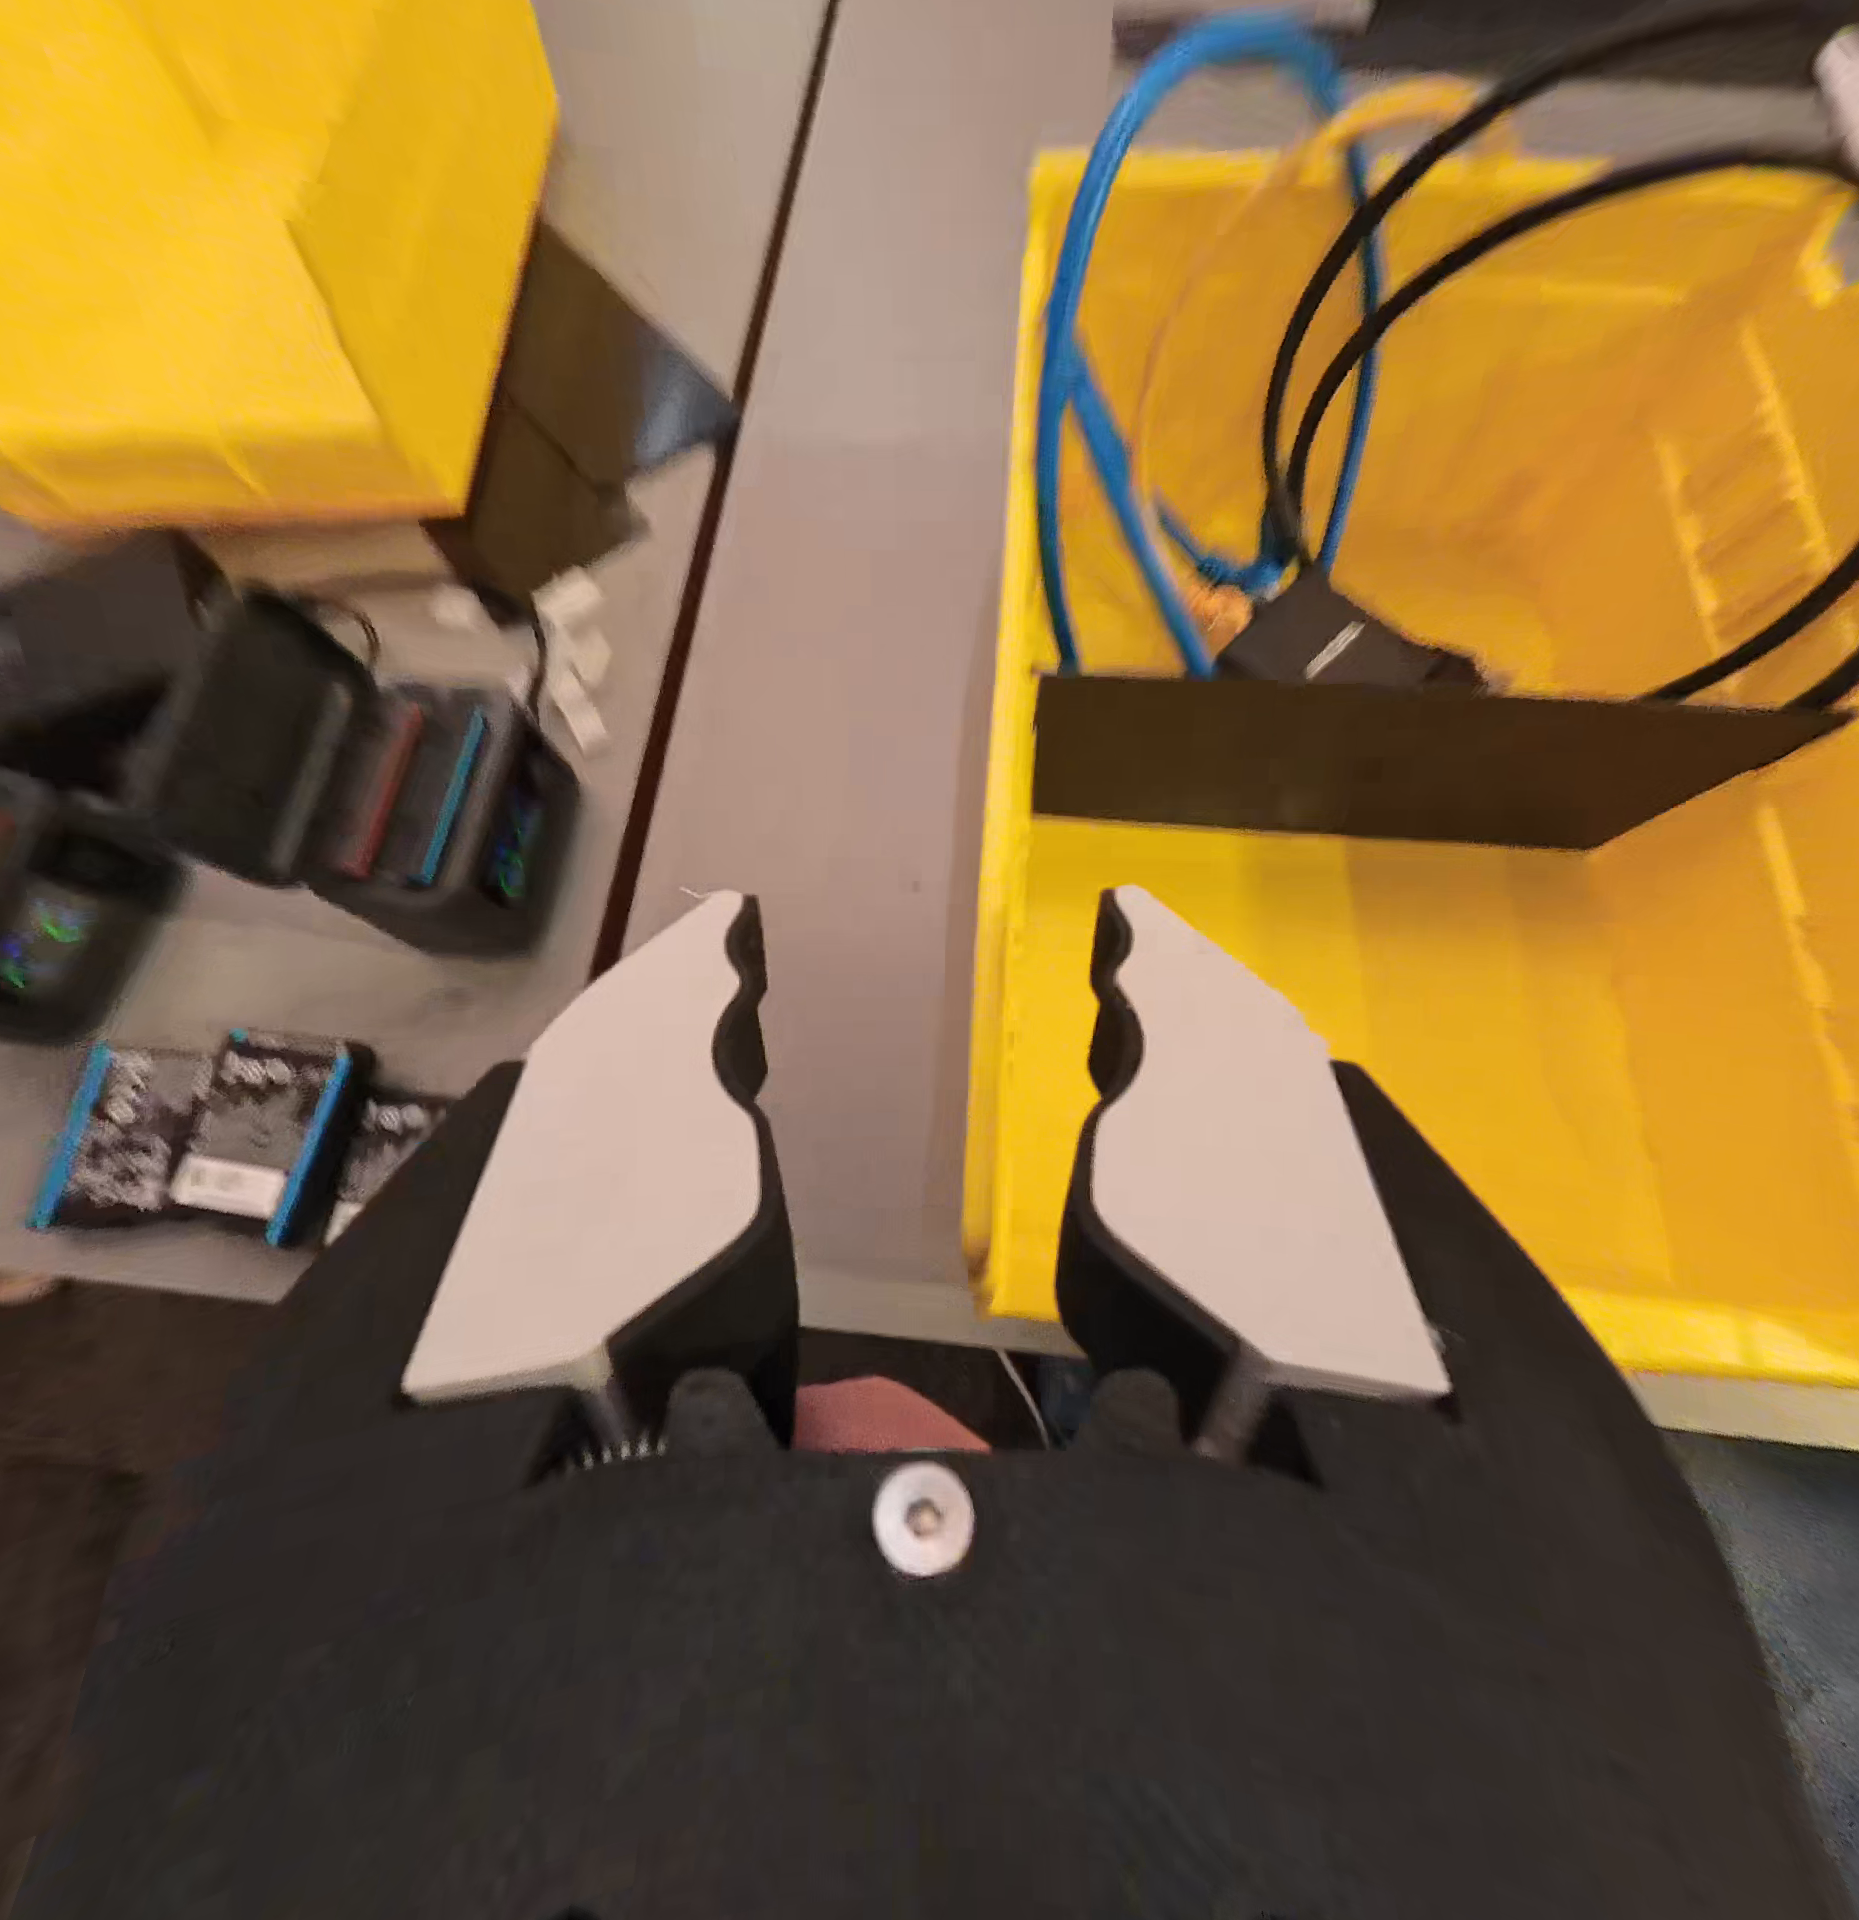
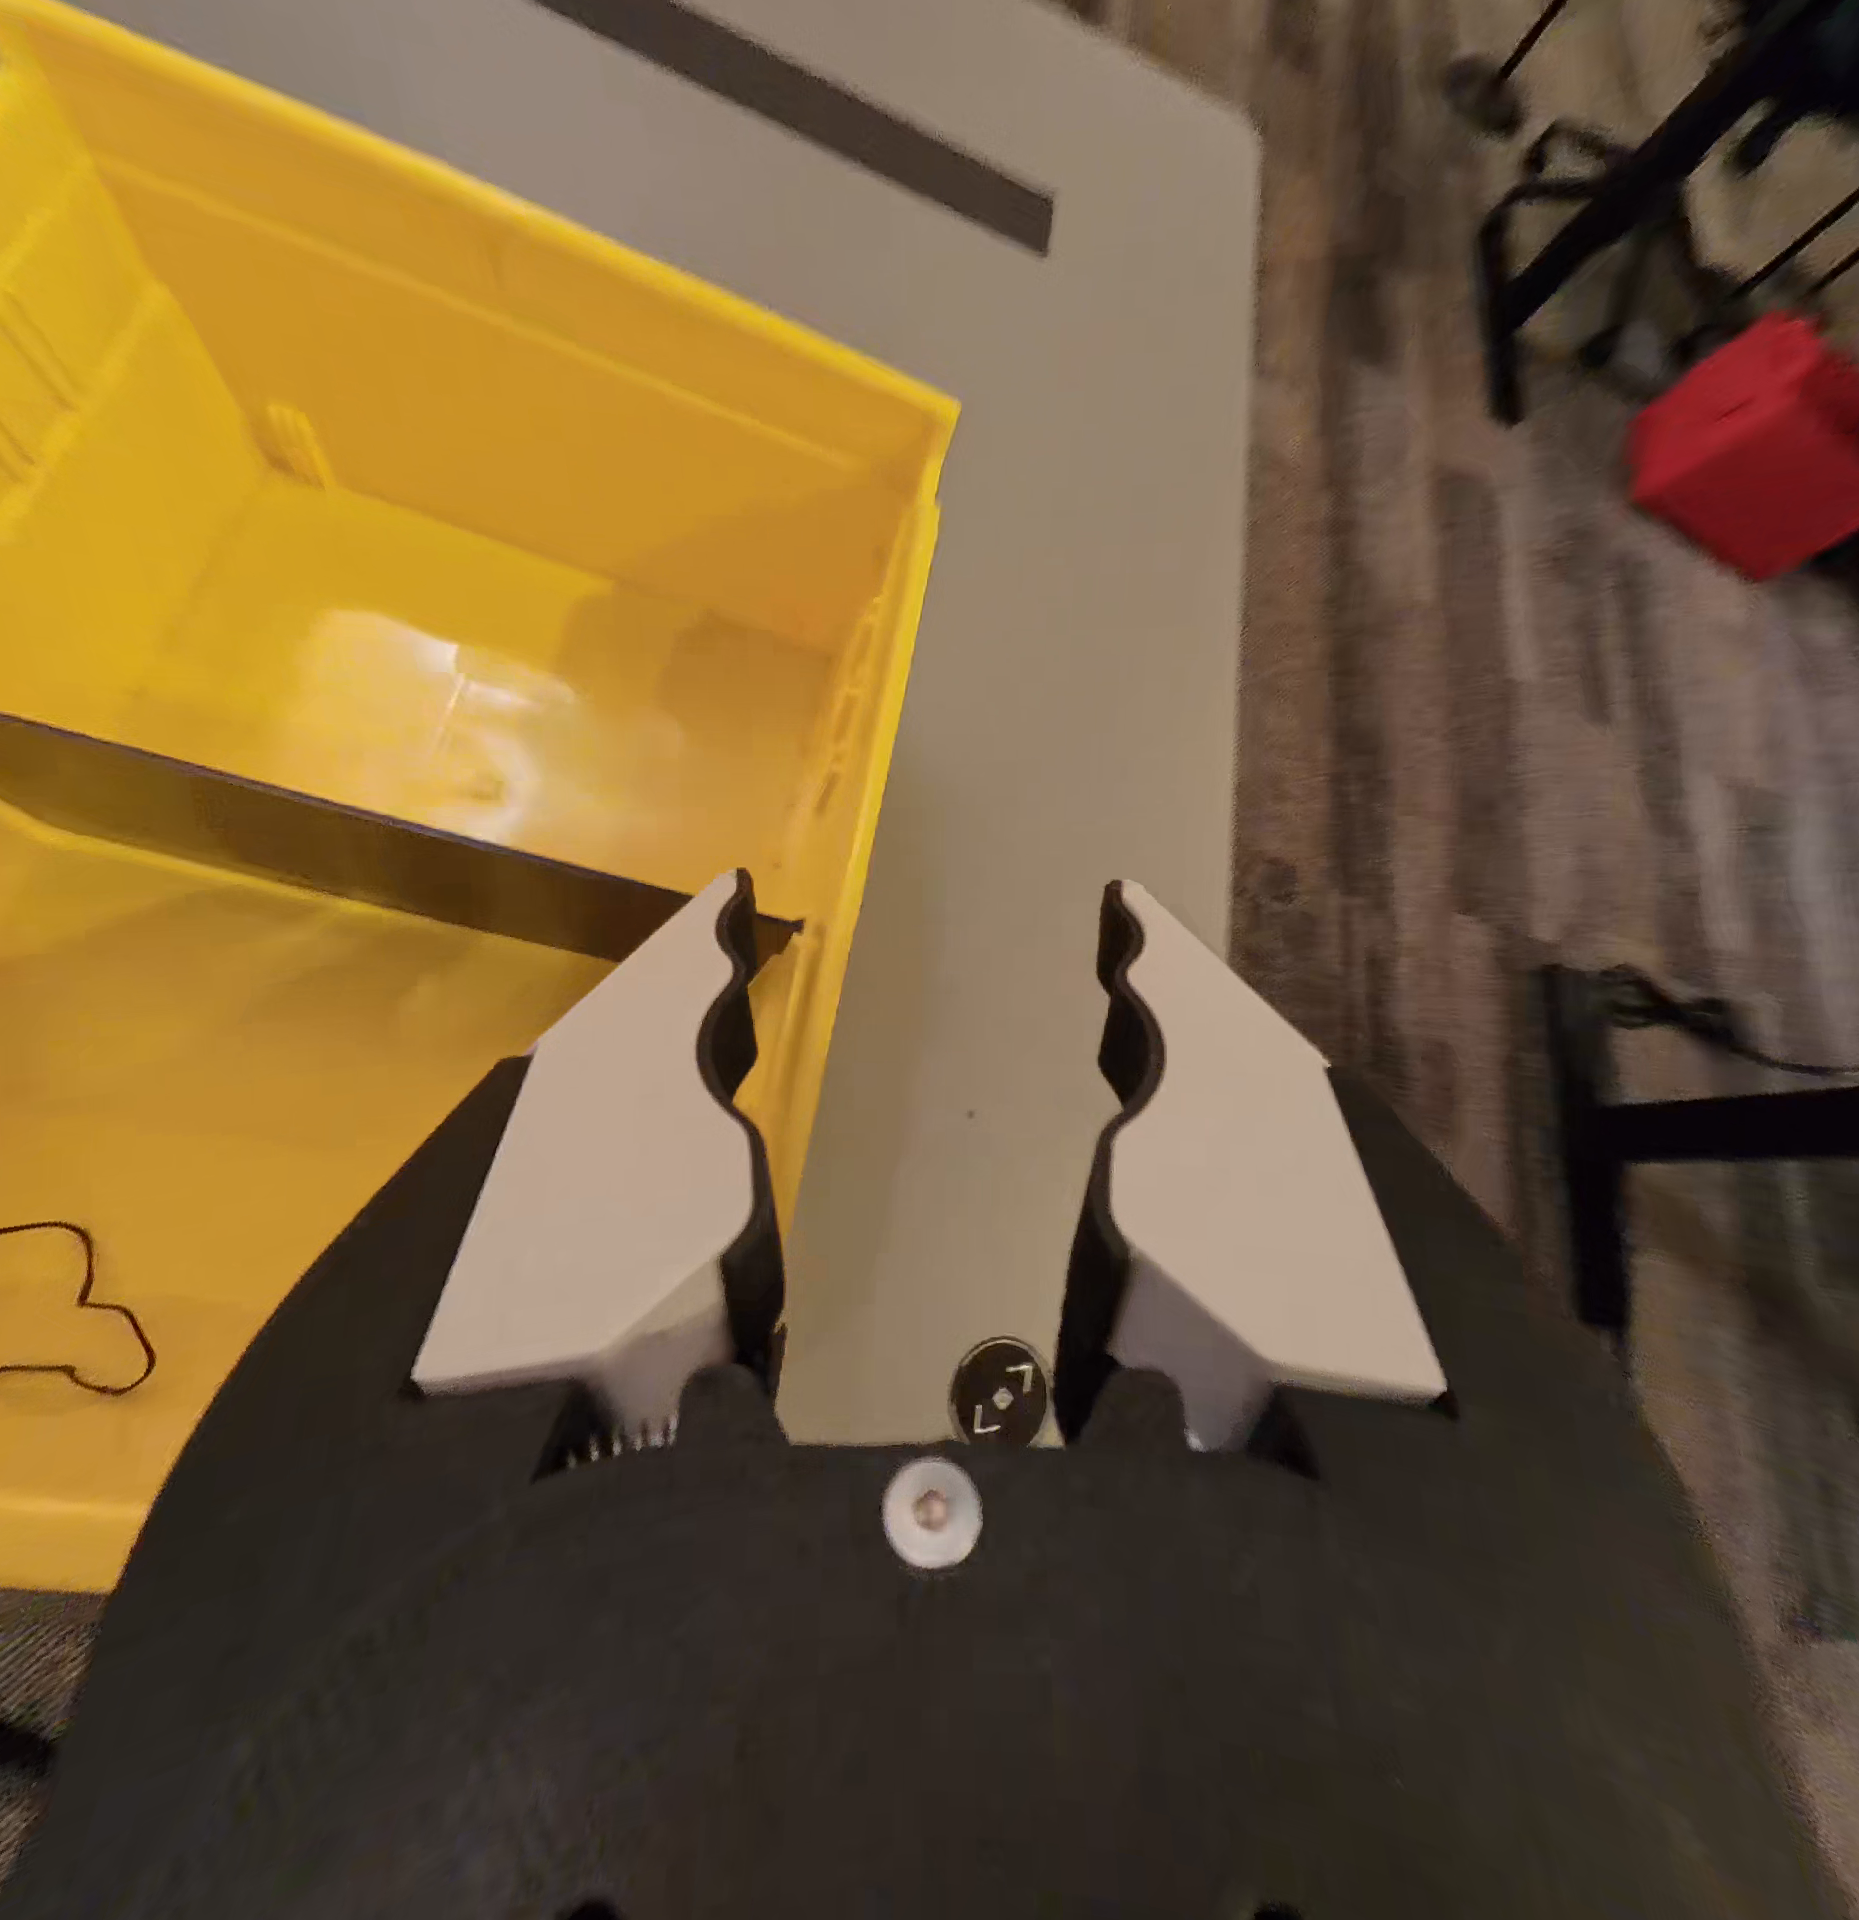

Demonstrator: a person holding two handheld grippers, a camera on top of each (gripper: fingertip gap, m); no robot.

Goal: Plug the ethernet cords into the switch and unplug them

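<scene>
Landmark taken: yellow bin (image 1: 1527, 1039) on the grey table (image 1: 873, 727), split crosswise by a black divider (image 1: 1424, 769). Inside the bin, in the compartment beyond the divider: small black switch (image 1: 1330, 639), lying just behind the divider's top edge. At the switch's near-left end: blue ethernet cord (image 1: 1060, 343) and orange-yellow cord (image 1: 1392, 109), apparently plugged in, though blur prevents confirming the seating; both looping up over the bin's far wall. Black cables (image 1: 1320, 312) arcing from the switch area toward the bin's far right corner. Left gripper (image 1: 930, 925) held above the table just outside the bin's left wall, jaws apart, nothing between them. Right gripper (image 2: 925, 904) held outside the bin's right wall over bare table, jaws likewise spread and empty; left finger (image 2: 613, 1122) overlapping the divider's right end in view. Thin dark thread (image 2: 94, 1320) on the floor of the bin's near compartment. Left of the bin, across a table seam: second yellow box (image 1: 229, 239), dark battery chargers (image 1: 364, 790), flat black-and-blue packs (image 1: 208, 1132). Right of the bin, down on the wood floor: red box (image 2: 1766, 457).
</scene>
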